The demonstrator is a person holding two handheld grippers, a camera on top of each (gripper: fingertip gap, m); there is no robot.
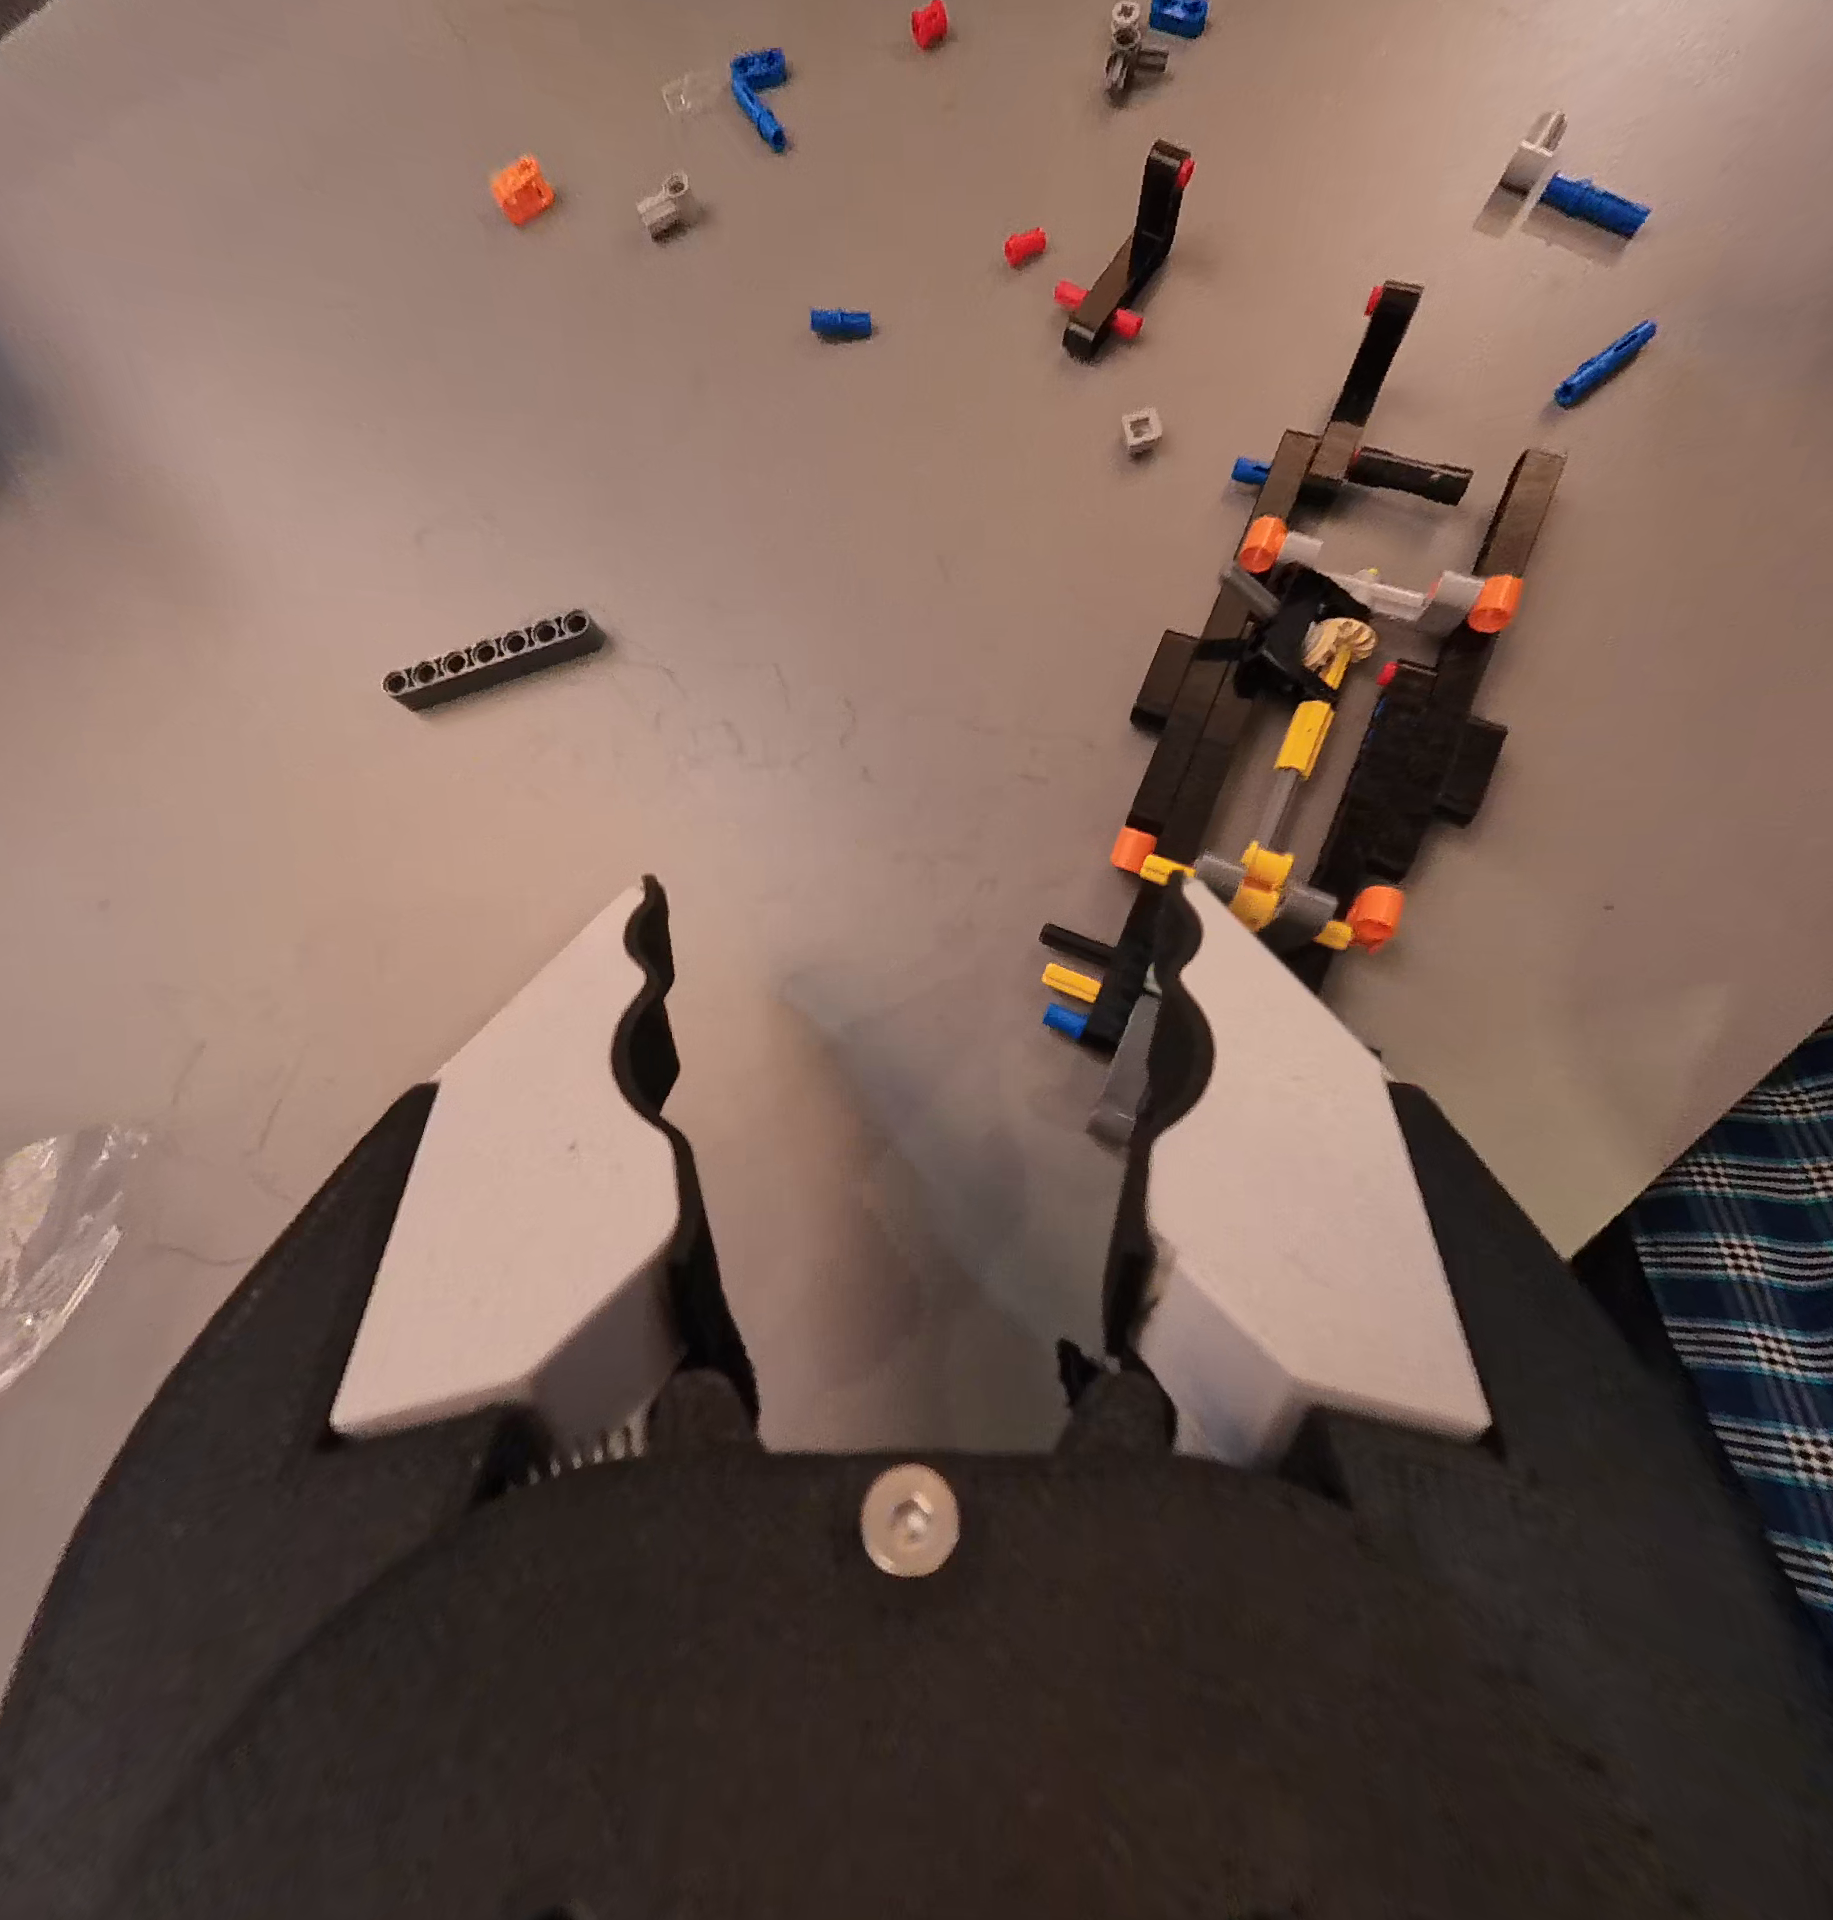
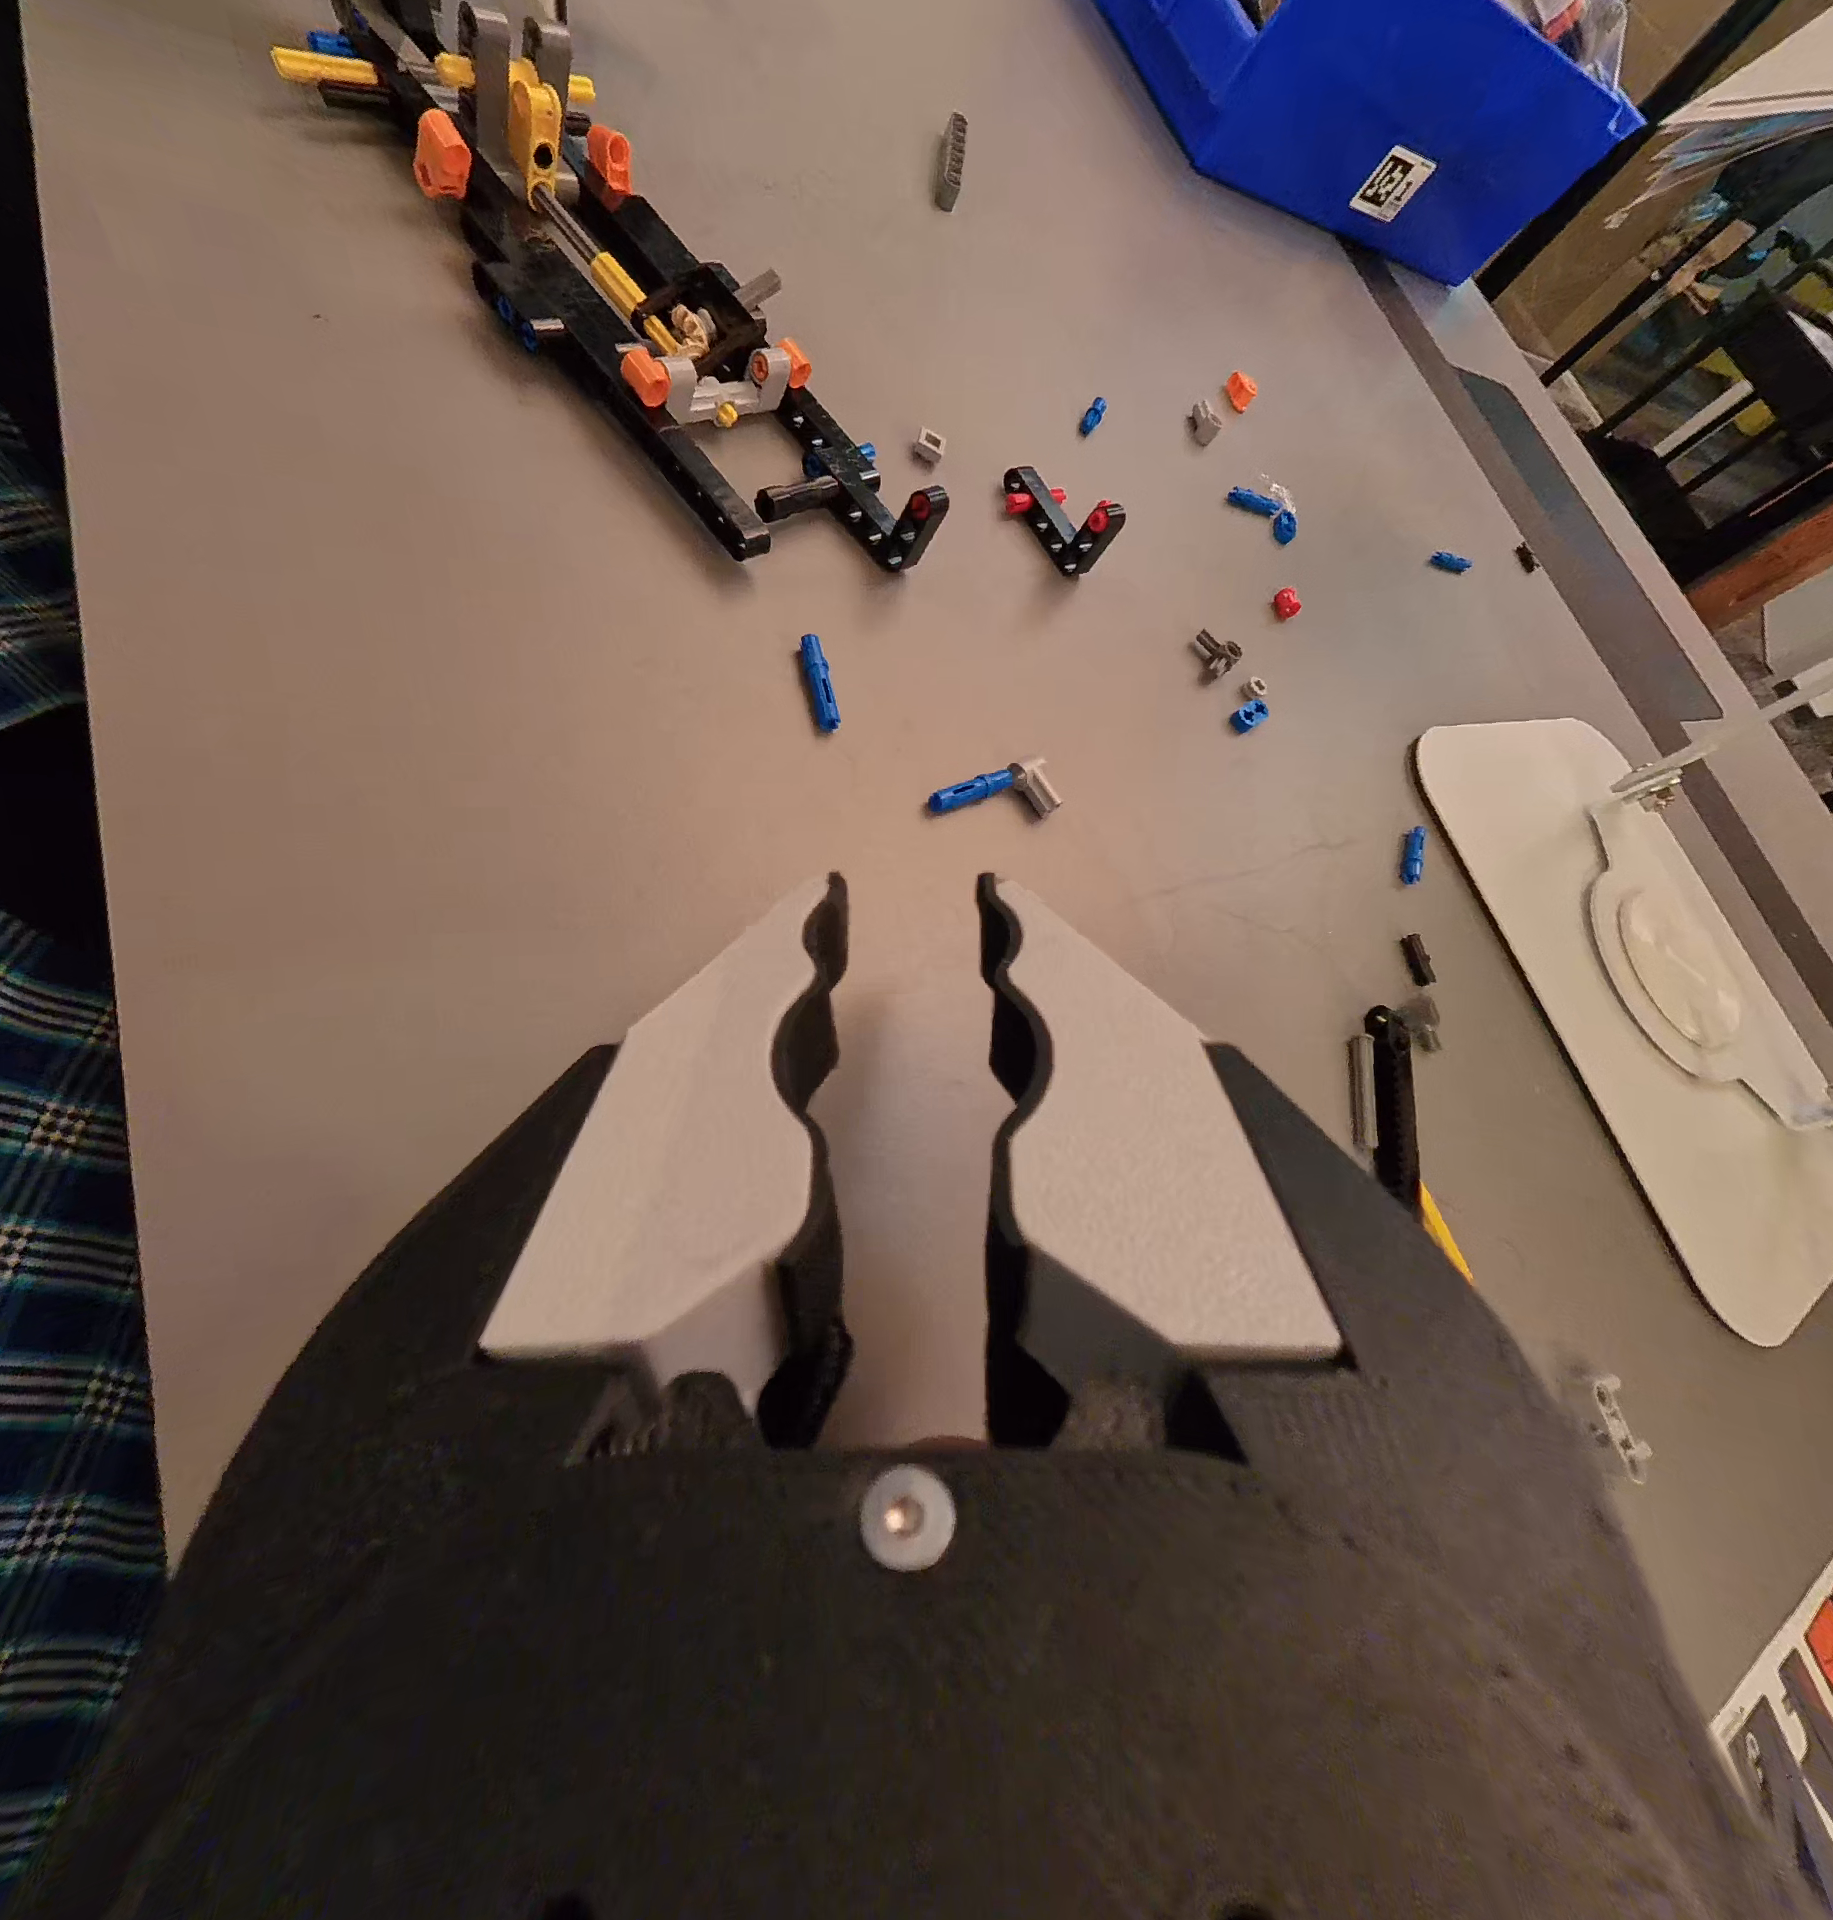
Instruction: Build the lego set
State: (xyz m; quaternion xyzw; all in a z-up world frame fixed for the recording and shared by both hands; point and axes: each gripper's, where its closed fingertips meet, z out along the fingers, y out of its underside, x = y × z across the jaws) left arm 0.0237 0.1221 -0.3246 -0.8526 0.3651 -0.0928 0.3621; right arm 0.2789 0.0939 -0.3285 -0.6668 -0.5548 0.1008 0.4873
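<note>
A black lego chassis [image 1: 1338,707] with orange, yellow and grey parts lies on the grey table, right of my left gripper [image 1: 917,894], which is open and empty above the table. The chassis also shows in the right wrist view [image 2: 621,301] at the upper left. My right gripper [image 2: 912,883] is open and empty, a narrow gap between its fingers. Just ahead of it lies a blue pin joined to a grey connector [image 2: 990,787]. A black bent beam with red pins [image 2: 1063,520] lies beyond, and it also shows in the left wrist view [image 1: 1130,255]. A grey beam with holes [image 1: 491,660] lies left.
Loose blue, red, grey and orange pieces are scattered over the table [image 2: 1244,582]. A blue bin [image 2: 1400,114] stands at the far right. A white board with a clear holder [image 2: 1660,997] lies right. A clear plastic bag [image 1: 29,1247] lies left. A plaid sleeve [image 1: 1785,1299] is near the table edge. To reach the grey connector [image 2: 990,787] in a straight line is about 6 cm for my right fingers, about 20 cm for my left. Seen from the left wrist view [image 1: 1571,191] as well.
</note>
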